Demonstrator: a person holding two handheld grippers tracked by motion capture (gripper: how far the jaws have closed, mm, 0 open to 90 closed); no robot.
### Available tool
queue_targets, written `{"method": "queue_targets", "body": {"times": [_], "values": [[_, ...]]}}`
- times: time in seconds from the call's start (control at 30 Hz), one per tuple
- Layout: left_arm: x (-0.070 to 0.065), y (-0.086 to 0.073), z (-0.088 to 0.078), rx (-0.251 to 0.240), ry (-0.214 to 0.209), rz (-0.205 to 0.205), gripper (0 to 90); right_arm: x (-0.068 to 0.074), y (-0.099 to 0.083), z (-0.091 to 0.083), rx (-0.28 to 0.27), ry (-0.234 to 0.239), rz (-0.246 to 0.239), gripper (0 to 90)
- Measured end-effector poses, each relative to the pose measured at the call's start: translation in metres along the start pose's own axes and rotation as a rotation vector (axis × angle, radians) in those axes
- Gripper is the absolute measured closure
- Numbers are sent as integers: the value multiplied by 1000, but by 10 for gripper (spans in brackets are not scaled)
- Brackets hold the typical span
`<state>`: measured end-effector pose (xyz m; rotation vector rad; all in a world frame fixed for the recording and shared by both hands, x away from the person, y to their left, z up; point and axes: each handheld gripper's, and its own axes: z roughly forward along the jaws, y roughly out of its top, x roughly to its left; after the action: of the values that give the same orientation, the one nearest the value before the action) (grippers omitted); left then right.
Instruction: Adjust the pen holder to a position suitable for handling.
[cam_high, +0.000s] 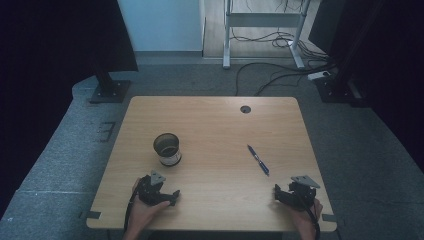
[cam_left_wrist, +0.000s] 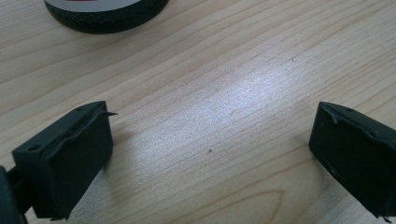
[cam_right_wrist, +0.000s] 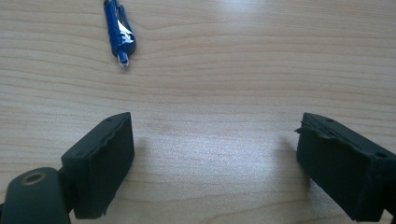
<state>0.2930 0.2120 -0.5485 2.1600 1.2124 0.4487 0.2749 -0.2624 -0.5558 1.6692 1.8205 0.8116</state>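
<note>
my left gripper (cam_high: 176, 193) jaws apart near the mesh cup (cam_high: 167, 149), right gripper (cam_high: 276, 190) jaws apart near the blue pen (cam_high: 258, 160) on the wooden surface (cam_high: 215, 130); cup label unreadable.

One mesh cup (cam_high: 167, 148), one blue pen (cam_high: 258, 159), two claws, one wooden table (cam_high: 215, 125).

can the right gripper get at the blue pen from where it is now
Probably yes. The right gripper has its jaws open, and bare table lies between it and the pen, which lies flat just ahead.
</note>
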Motion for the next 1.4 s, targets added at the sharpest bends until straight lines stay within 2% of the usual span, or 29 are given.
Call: {"method": "queue_targets", "body": {"times": [0.33,0.4,0.67,0.77,0.9,0.97,1.13,1.2,1.4], "values": [[-2,4,0,0,-16,4,12,0,-2,-2,-2,-14,13,111],[-4,6,-2,-13,-23,8,13,0,-2,-2,-3,-15,12,112],[-5,14,-21,-83,-5,0,27,0,-2,-2,-4,-16,15,117],[0,20,-29,-123,-8,-16,42,0,-2,-3,-4,-17,17,118],[4,27,-32,-145,-18,-29,45,0,-3,-3,-4,-21,21,120],[6,33,-32,-142,-16,-14,41,0,-3,-3,-4,-22,21,120],[11,37,-31,-147,-27,-33,34,0,-3,-3,-5,-25,24,121],[13,37,-30,-147,-35,-26,27,0,-3,-3,-5,-25,24,121],[23,41,-22,-141,-12,-27,19,0,-3,-3,-5,-25,24,122]]}}
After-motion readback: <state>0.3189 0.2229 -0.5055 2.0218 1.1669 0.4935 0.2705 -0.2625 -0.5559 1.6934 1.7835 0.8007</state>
